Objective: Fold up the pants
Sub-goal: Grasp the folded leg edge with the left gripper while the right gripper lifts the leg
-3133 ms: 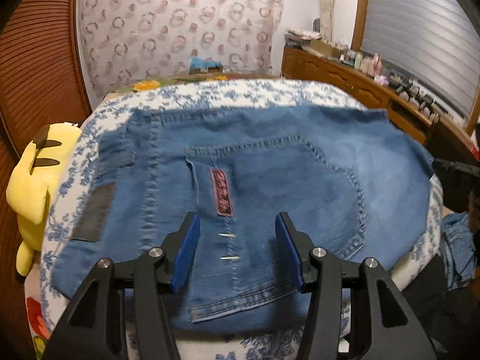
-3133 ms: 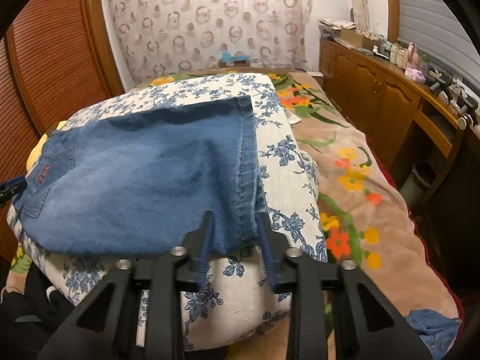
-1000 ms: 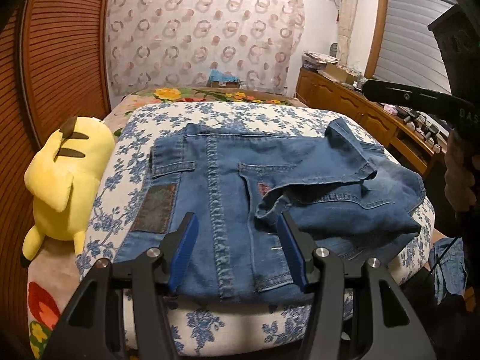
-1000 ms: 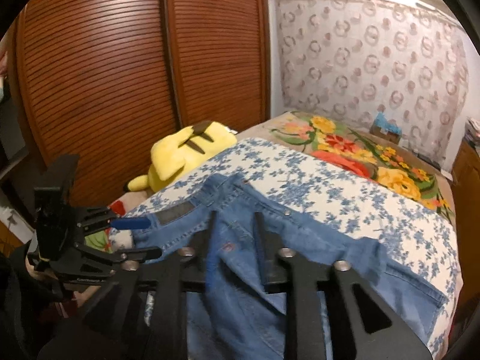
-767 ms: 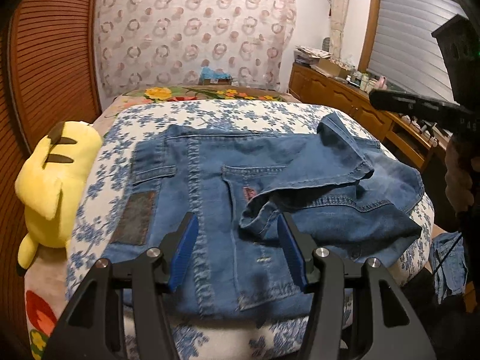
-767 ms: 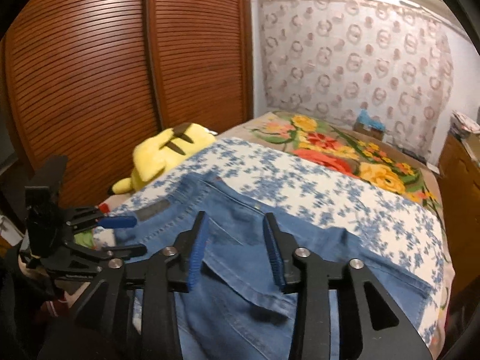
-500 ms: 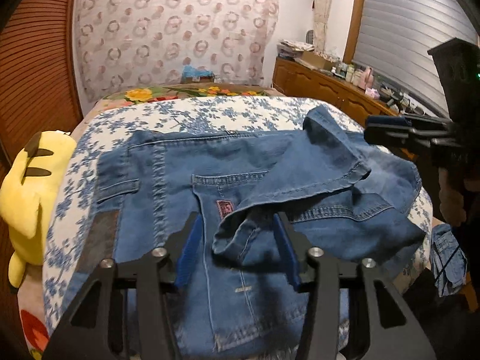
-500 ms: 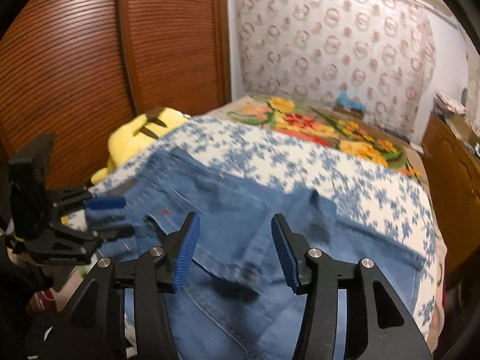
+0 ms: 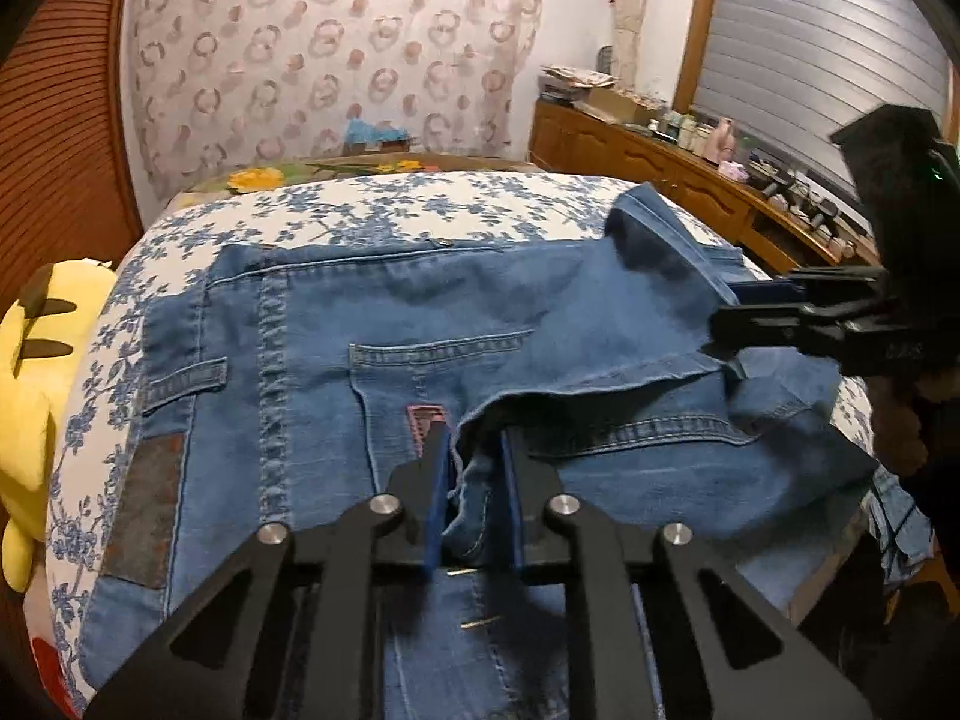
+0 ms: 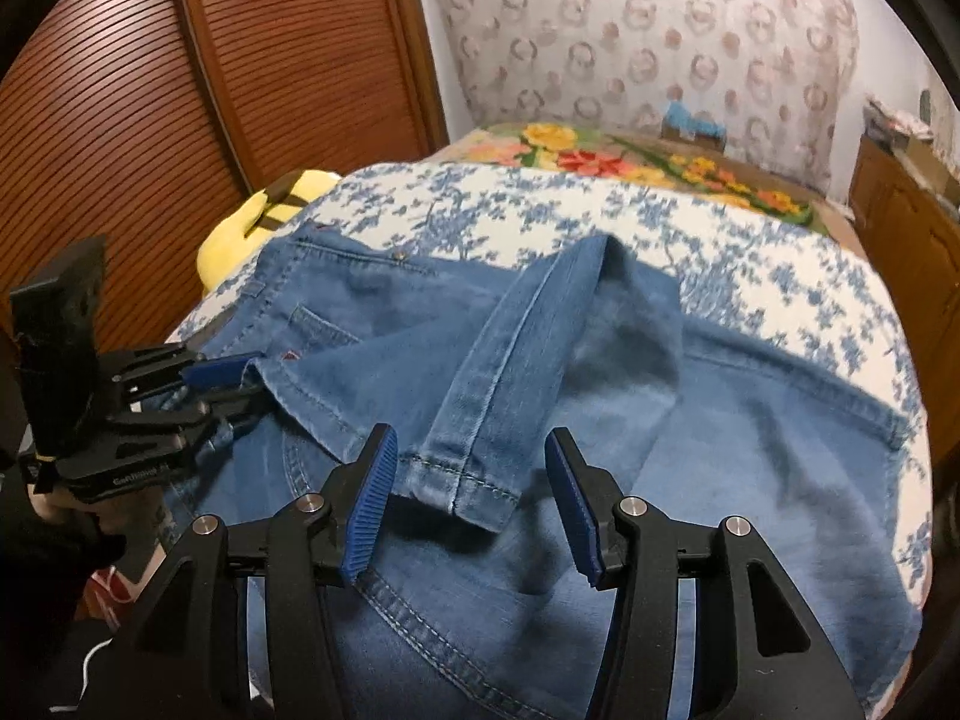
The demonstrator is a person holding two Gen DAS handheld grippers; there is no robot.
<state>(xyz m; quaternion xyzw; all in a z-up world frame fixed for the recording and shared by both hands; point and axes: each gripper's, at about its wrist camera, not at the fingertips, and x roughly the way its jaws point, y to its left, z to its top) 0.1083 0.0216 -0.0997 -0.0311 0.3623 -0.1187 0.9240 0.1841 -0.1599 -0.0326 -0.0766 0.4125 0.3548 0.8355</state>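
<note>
Blue denim pants [image 9: 336,360] lie on the floral bedspread [image 9: 384,210], back pocket up, with the leg part folded over onto the seat. My left gripper [image 9: 471,450] is shut on the near corner of the folded-over leg hem [image 9: 474,474]. It also shows in the right wrist view [image 10: 240,378], pinching that corner. My right gripper [image 10: 471,468] is open just above the other hem corner [image 10: 462,480] of the pants [image 10: 720,420], not touching it. It shows at the right of the left wrist view [image 9: 726,324].
A yellow plush toy [image 9: 30,372] lies at the bed's left edge by the wooden slatted doors [image 10: 180,90]. A wooden dresser [image 9: 690,180] with small items runs along the right. A flowered blanket [image 10: 630,162] covers the far bed.
My left gripper has closed on the folded hem corner. My right gripper let go of the hem, opened wide and drew back toward the right side of the bed.
</note>
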